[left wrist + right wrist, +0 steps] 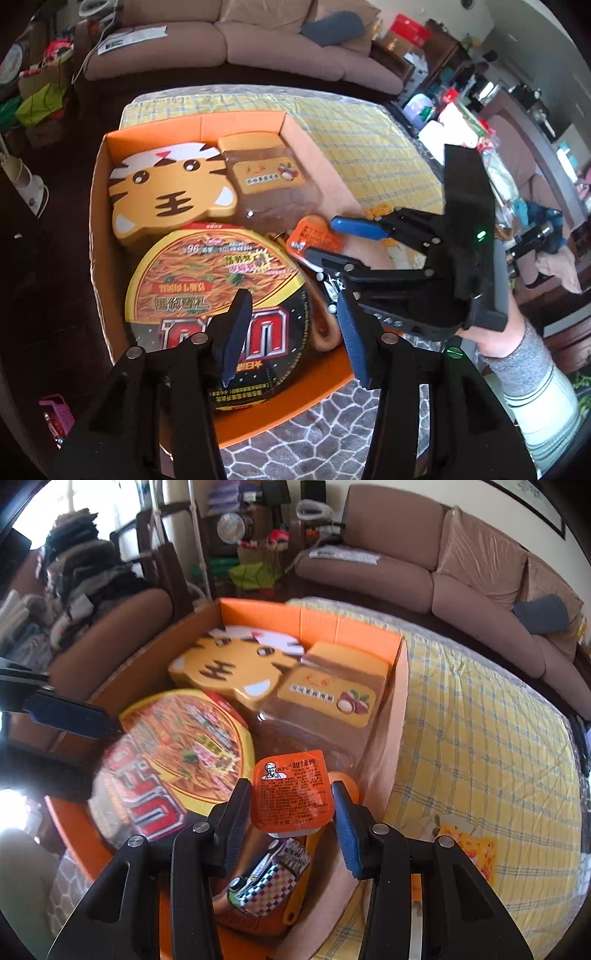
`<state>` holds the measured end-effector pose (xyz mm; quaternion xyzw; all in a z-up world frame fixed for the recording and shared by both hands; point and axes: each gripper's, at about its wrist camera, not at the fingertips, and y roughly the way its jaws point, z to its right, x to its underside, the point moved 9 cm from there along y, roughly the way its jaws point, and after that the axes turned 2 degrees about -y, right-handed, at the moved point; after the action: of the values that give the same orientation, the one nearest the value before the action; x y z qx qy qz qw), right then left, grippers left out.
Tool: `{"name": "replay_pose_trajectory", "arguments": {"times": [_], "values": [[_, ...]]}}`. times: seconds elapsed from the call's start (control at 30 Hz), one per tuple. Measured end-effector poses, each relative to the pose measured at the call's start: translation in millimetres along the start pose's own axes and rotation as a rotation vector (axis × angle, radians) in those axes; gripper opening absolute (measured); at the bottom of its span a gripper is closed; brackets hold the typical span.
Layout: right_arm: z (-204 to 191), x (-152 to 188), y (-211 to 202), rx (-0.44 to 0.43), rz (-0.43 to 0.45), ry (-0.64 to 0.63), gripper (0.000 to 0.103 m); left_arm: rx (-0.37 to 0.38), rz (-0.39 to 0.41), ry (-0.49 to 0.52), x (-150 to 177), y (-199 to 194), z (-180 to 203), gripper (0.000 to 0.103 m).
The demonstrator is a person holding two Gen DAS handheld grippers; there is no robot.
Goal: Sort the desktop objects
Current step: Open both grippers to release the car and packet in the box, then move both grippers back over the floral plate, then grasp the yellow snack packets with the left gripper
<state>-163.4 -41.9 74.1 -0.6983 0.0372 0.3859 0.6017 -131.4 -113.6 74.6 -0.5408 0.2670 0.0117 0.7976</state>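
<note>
1. The right gripper (pixel 291 812) holds one orange sauce cup (pixel 291 792) between its two fingers (pixel 345 830), pads pressed on both sides, above the near end of the box (pixel 314 622).
2. The left gripper (pixel 291 332) has its two fingers apart with nothing between them, hovering over the noodle bowl (pixel 207 273).
3. Below the sauce cup lies one checkered packet (pixel 269 880); what else sits under it is hard to make out.
4. One orange cardboard box stands on the bench (pixel 480 716), which has a yellow checked cover.
5. Inside the box, counted: one round noodle bowl at the near left, one tiger-face tin (pixel 236 664) behind it, and one brown packet (pixel 328 698) with a yellow label beside the tin.
6. One small yellow wrapper (pixel 469 849) lies on the bench outside the box.
7. One brown sofa (pixel 480 579) stands beyond the bench.
</note>
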Motion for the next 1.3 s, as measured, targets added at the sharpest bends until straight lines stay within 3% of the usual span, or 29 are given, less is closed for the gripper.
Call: {"name": "replay_pose_trajectory", "arguments": {"times": [0.1, 0.23, 0.3, 0.4, 0.63, 0.77, 0.87, 1.13, 1.3], "values": [[1, -3, -8, -0.016, 0.012, 0.015, 0.054, -0.003, -0.003, 0.001, 2, 1, -2, 0.053], [17, -10, -47, -0.017, 0.099, 0.046, 0.06, 0.006, 0.002, 0.013, -1, 3, 6, 0.063], [35, -9, -68, -0.002, 0.13, 0.085, 0.062, 0.017, 0.009, 0.025, -3, 5, 16, 0.077], [65, -2, -93, 0.016, 0.159, 0.149, 0.065, 0.025, 0.015, 0.078, -9, 9, 40, 0.087], [132, 41, -121, 0.078, 0.172, 0.274, 0.066, -0.02, -0.019, 0.299, -25, 35, 114, 0.087], [159, 72, -119, 0.079, 0.164, 0.348, 0.066, -0.03, -0.057, 0.371, -36, 60, 150, 0.086], [179, 94, -114, 0.067, 0.16, 0.422, 0.066, -0.085, -0.104, 0.433, -47, 91, 171, 0.086], [225, 141, -89, 0.058, 0.152, 0.572, 0.062, -0.236, -0.267, 0.499, -63, 189, 188, 0.086], [240, 155, -83, 0.059, 0.145, 0.579, 0.062, -0.273, -0.337, 0.51, -64, 227, 175, 0.086]]}}
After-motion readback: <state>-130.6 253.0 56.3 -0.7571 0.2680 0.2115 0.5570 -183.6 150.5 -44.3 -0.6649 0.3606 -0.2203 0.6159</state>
